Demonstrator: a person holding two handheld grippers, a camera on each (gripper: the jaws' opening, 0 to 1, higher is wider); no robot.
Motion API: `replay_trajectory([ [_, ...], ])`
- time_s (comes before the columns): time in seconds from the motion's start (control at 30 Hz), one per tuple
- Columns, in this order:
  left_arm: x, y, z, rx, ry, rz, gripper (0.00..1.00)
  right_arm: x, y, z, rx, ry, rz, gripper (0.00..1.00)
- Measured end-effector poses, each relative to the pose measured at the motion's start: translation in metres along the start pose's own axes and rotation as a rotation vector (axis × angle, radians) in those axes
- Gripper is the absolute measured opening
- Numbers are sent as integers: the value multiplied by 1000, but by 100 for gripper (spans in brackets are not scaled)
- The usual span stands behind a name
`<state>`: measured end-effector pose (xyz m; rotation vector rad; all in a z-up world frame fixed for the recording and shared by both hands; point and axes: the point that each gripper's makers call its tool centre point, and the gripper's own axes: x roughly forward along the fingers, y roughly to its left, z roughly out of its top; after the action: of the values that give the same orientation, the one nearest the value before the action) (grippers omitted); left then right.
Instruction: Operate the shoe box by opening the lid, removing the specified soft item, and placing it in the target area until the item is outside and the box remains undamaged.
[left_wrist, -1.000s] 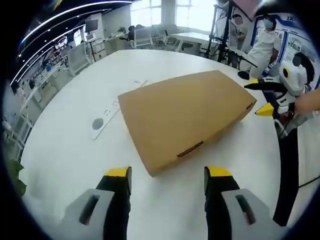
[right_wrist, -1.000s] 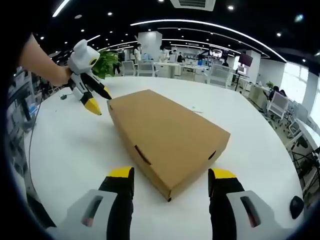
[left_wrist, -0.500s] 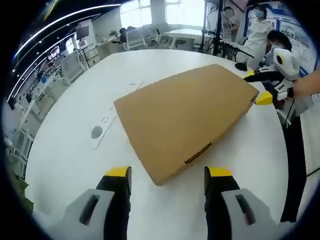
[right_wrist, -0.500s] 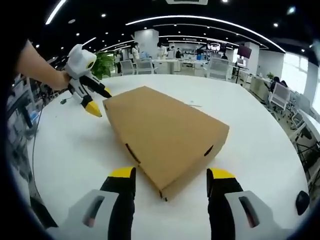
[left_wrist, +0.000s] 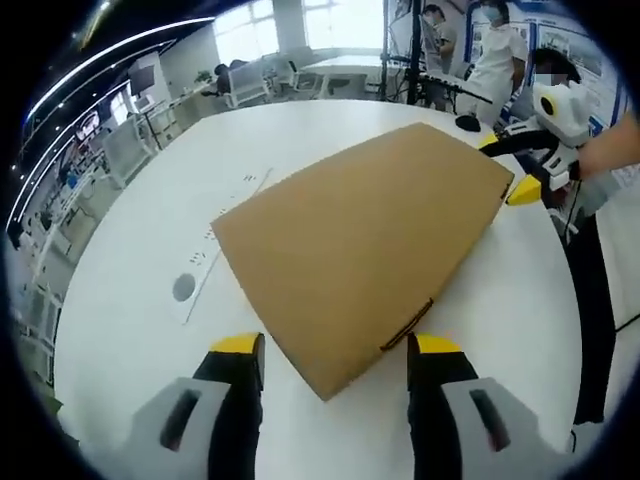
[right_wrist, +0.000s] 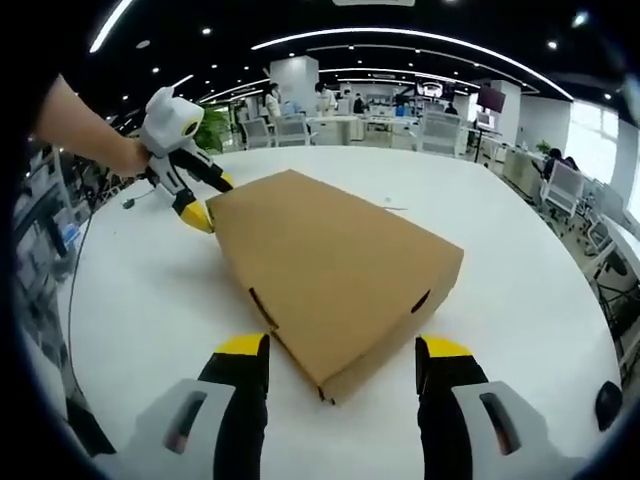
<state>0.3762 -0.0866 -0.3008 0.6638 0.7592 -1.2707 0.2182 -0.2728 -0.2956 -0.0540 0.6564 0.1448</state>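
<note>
Clearly we have a light, dent-prone cardboard shoe box (left_wrist: 365, 240) mid-desk (left_wrist: 130, 300); with both grippers' jaws released, we'd lift its lid by the edges.

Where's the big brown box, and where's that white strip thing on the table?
Closed brown cardboard shoe box (left_wrist: 360, 240): left gripper view, middle of its lid.
Flat white strip (left_wrist: 205, 262): left gripper view, its middle, left of the box.

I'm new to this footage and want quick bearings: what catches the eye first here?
A big closed brown shoe box lies flat in the middle of a round white table. The right gripper hangs open at its near corner, while the left gripper, held in a person's hand, sits at the far corner. Behind is a bright open office.
</note>
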Motion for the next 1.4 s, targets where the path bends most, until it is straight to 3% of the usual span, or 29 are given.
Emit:
replay_trajectory([
  [0.1,1,0,-4,34,23,5,51,2,2,1,-14,-3,3,58],
  [0.27,2,0,-5,16,32,1,49,9,7,3,-45,9,-8,58],
  [0.3,1,-3,-9,-63,52,-2,47,10,8,4,-44,17,-14,58],
  [0.33,1,-2,-9,-79,59,0,46,10,9,4,-44,24,-21,58],
  [0.4,3,-1,-8,-28,63,11,46,10,9,3,-42,21,-30,58],
  [0.53,2,-1,-9,-31,61,8,46,9,7,3,-43,13,-20,57],
  [0.67,4,0,-11,-76,66,-6,45,10,6,3,-42,23,-23,57],
  [0.73,7,-3,-17,-166,85,0,44,12,7,3,-42,24,-27,57],
  [0.77,8,-2,-16,-129,75,10,44,13,7,4,-45,28,-30,57],
  [0.87,11,-2,-17,-125,117,26,44,12,4,5,-46,47,-12,56],
  [1.0,9,-3,-17,-129,113,30,43,13,3,4,-53,37,0,56],
  [1.4,7,-8,-22,-201,119,82,43,18,-2,8,-97,97,40,56],
])
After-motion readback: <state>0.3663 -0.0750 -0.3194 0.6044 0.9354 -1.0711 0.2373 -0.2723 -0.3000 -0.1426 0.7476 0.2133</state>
